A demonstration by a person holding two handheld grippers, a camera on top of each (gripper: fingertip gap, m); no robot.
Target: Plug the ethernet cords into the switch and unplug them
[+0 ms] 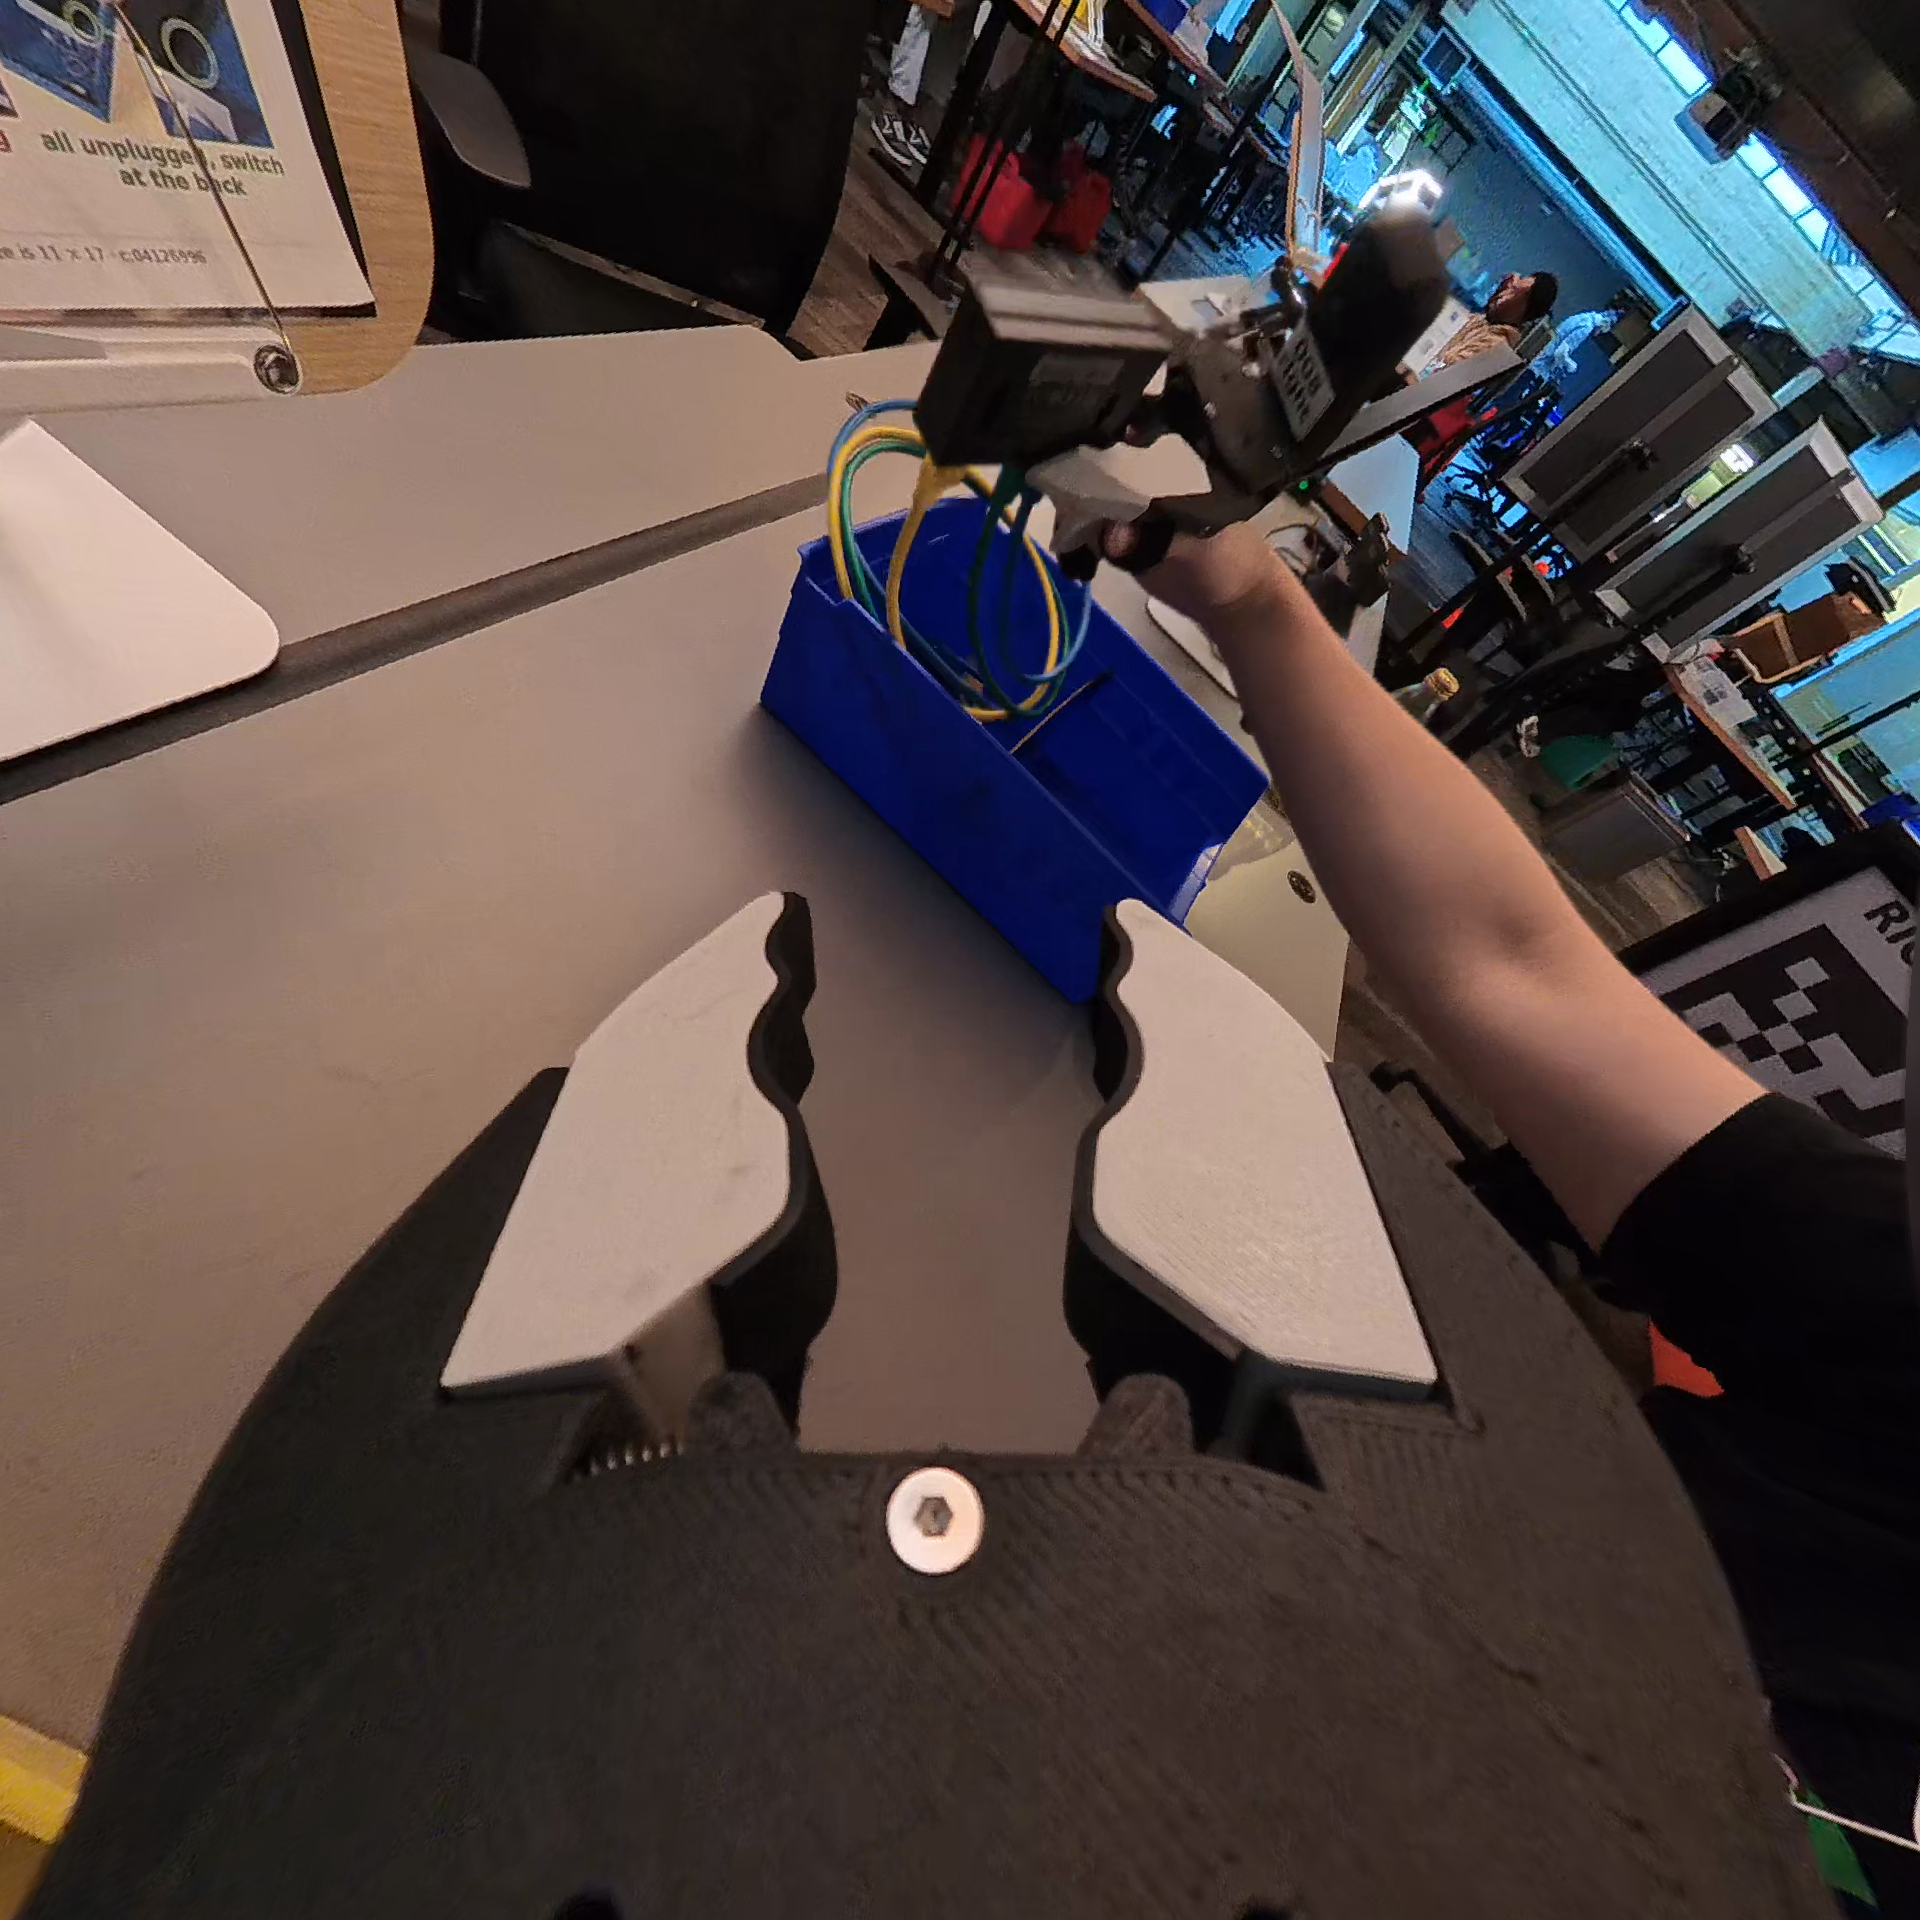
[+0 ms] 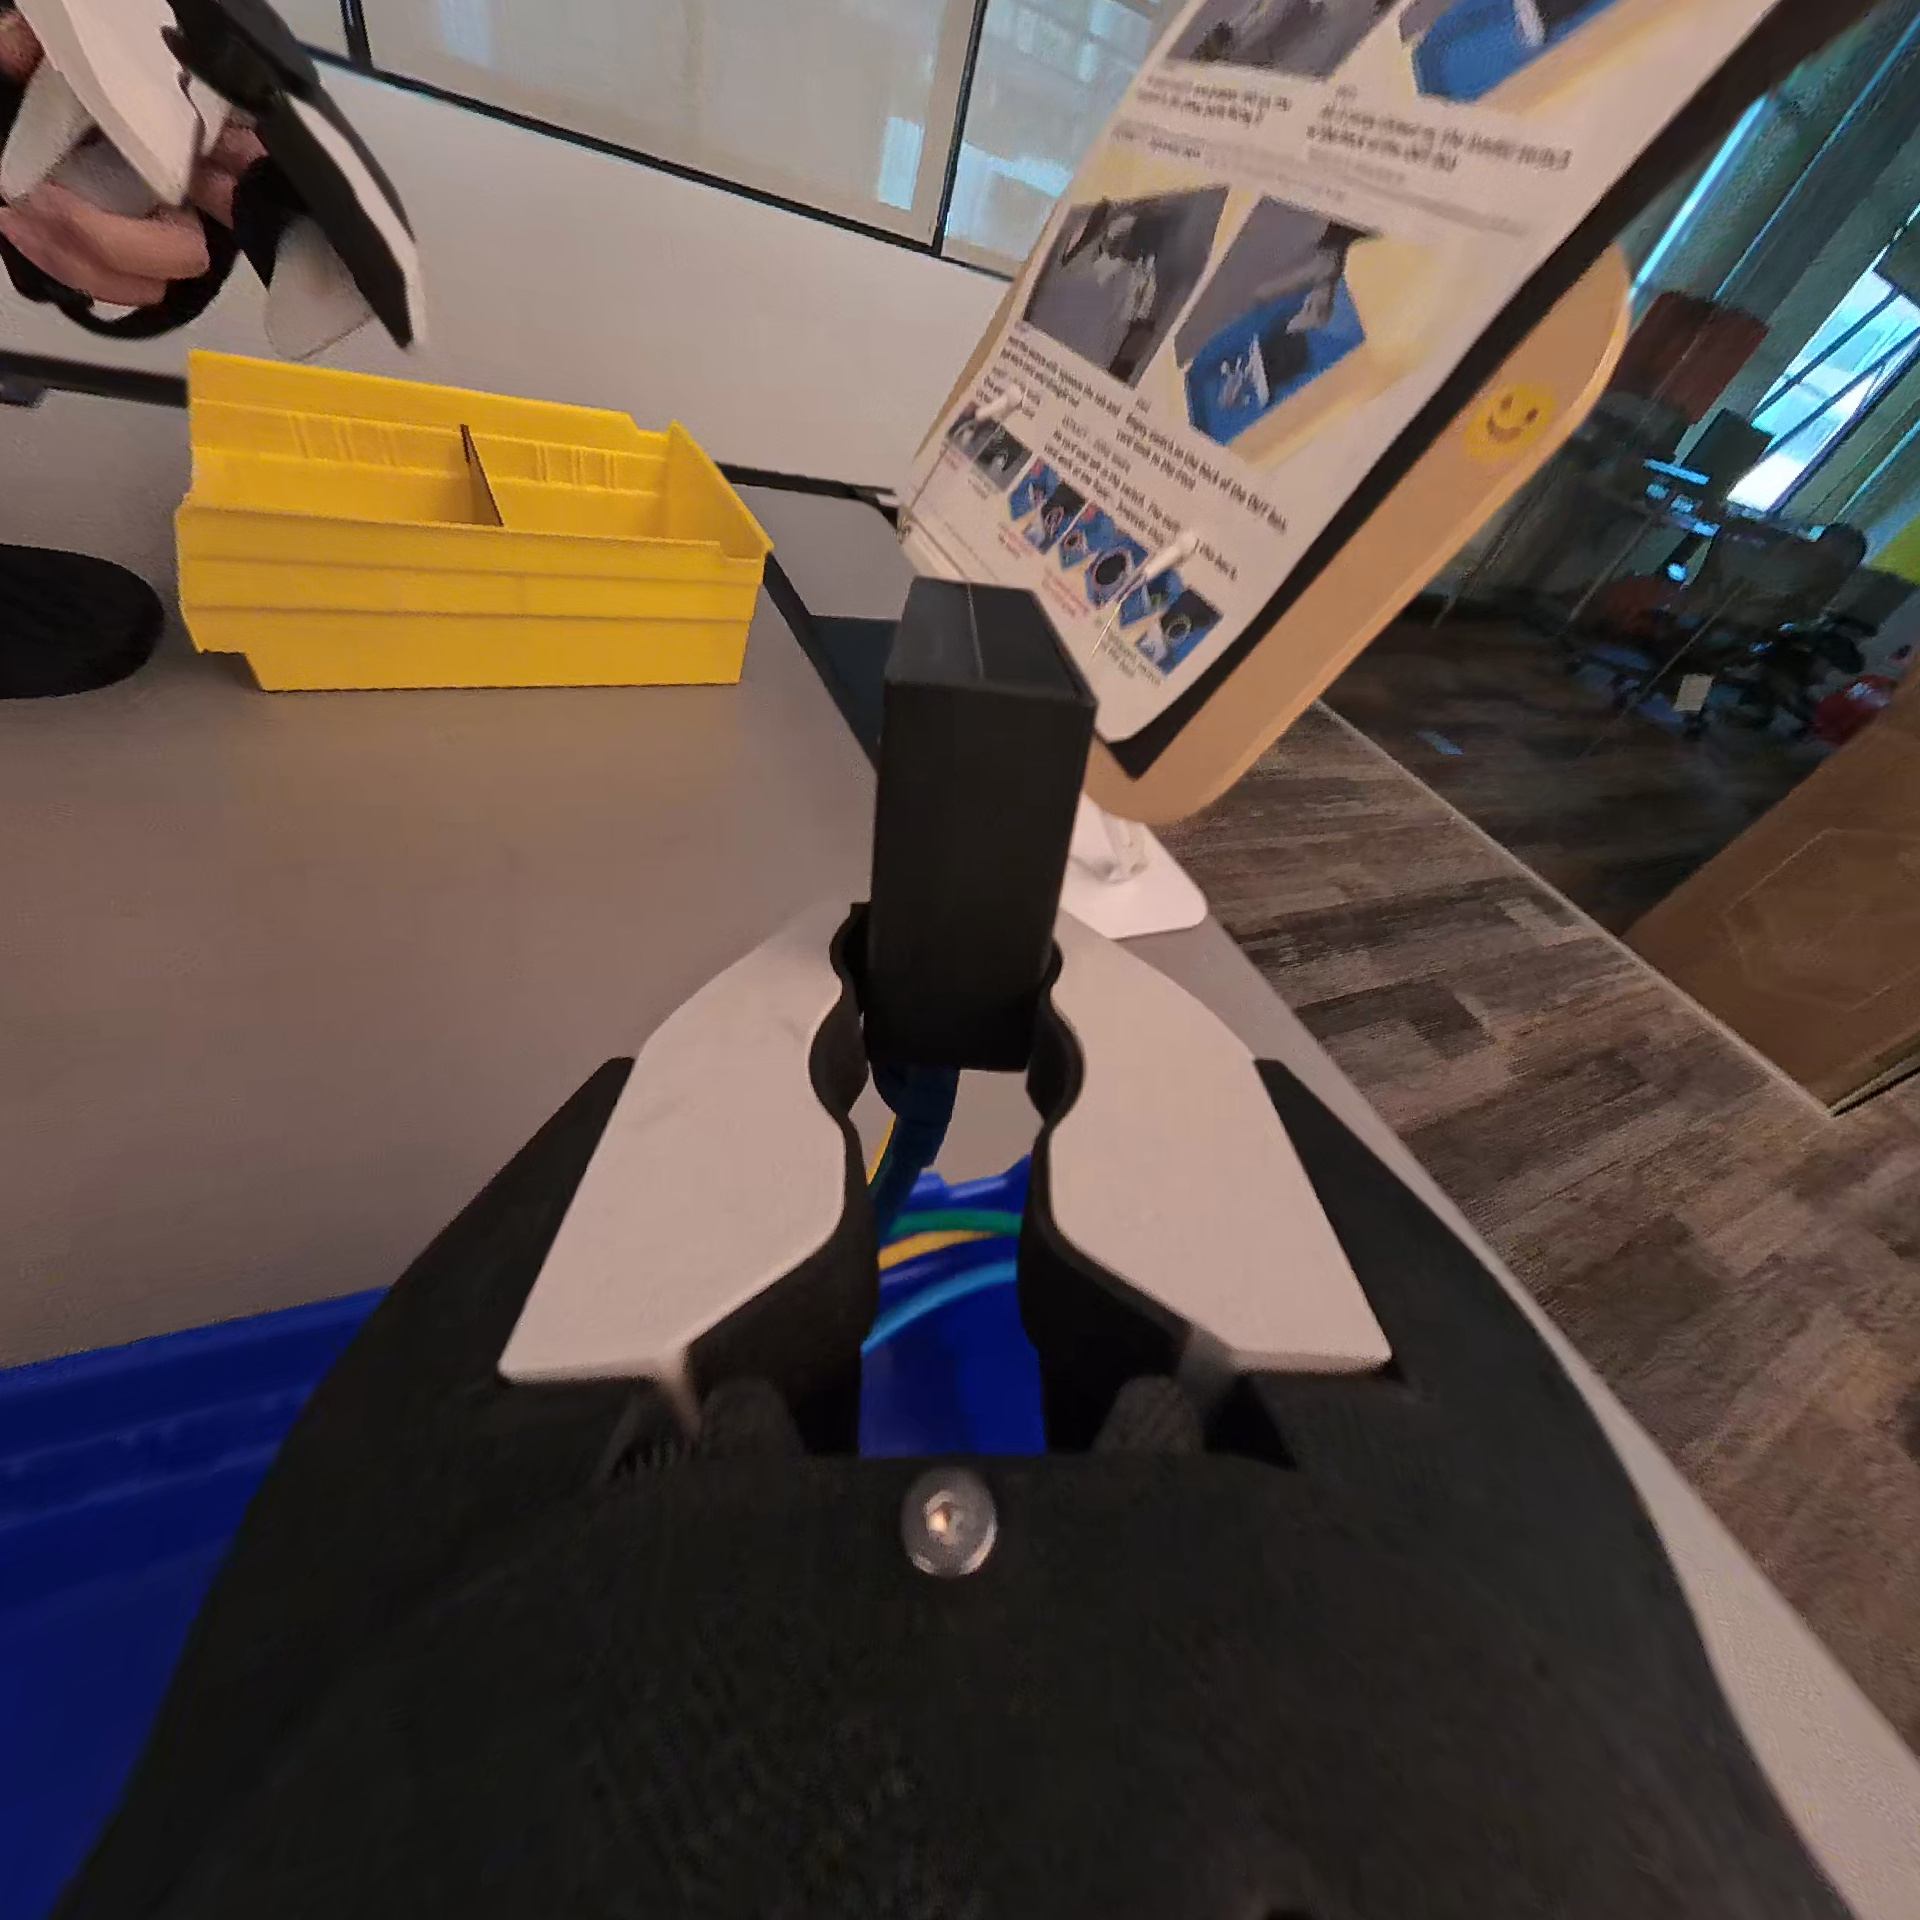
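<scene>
Black and boxy, the switch [image 2: 971,831] is clamped between the fingers of the right gripper [image 2: 951,997] and lifted above the blue bin [image 1: 997,769], with blue, yellow and green cords [image 1: 956,582] hanging from its underside in loops into the bin; holding it up probably frees the plugs for pulling. The left gripper [image 1: 956,997] hovers over the grey table [image 1: 364,935] with its jaws apart and empty, likely ready to take a cord. A yellow bin [image 2: 457,551] sits farther off, and an instruction sheet [image 2: 1247,343] with photos and printed text stands on a wooden-edged board
</scene>
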